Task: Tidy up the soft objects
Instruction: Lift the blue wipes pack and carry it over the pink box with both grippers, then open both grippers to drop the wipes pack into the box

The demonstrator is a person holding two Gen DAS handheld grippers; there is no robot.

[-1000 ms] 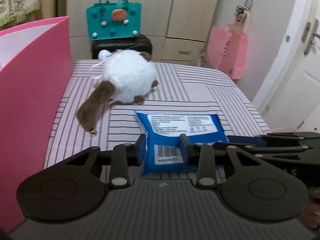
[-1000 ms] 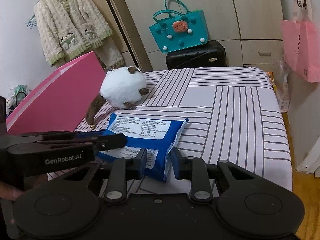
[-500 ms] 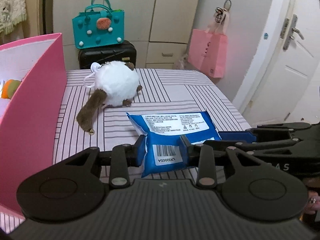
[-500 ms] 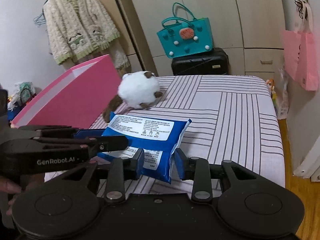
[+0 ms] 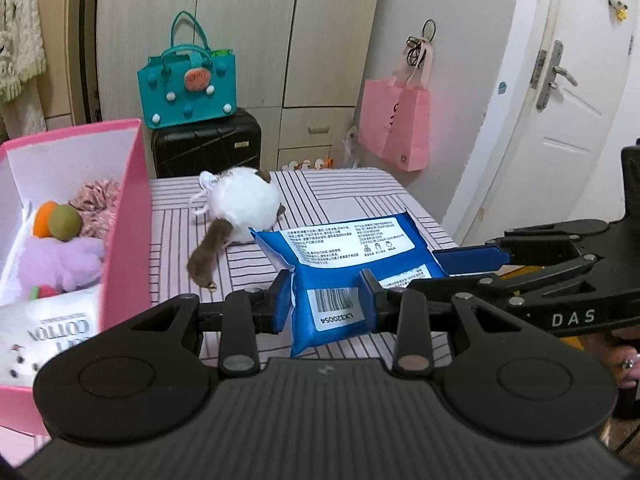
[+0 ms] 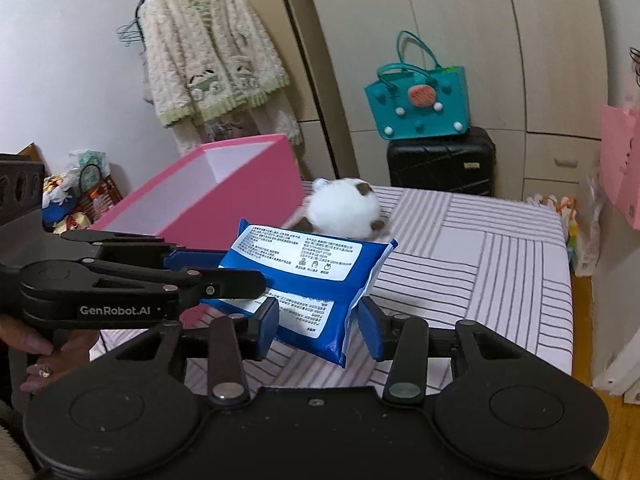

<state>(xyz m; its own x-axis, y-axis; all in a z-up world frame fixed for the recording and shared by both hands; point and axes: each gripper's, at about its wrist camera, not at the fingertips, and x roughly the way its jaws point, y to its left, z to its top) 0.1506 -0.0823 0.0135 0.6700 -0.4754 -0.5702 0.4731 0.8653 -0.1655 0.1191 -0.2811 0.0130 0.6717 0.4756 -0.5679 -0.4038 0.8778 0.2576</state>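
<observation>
A blue wipes pack (image 5: 344,240) hangs above the striped bed, lifted off the sheet. My left gripper (image 5: 326,300) is shut on its barcode end. In the right wrist view the left gripper (image 6: 240,268) comes in from the left, clamped on the pack (image 6: 304,256). My right gripper (image 6: 320,316) has the pack's other end between its jaws, which are opening. A gap shows beside its right pad. A white plush toy (image 5: 244,208) with a brown tail lies further back on the bed. The pink box (image 5: 128,208) stands at the left, holding soft toys.
The striped bed (image 6: 500,264) ends at the right, with floor beyond. A teal bag (image 5: 188,92) sits on a black suitcase (image 5: 208,148) behind the bed. A pink bag (image 5: 396,124) hangs by the white door. A cardigan (image 6: 208,60) hangs at the back left.
Both grippers rose with the blue pack, lifting it off the bed. The box's inside came into the left wrist view. The right jaws widened away from the pack.
</observation>
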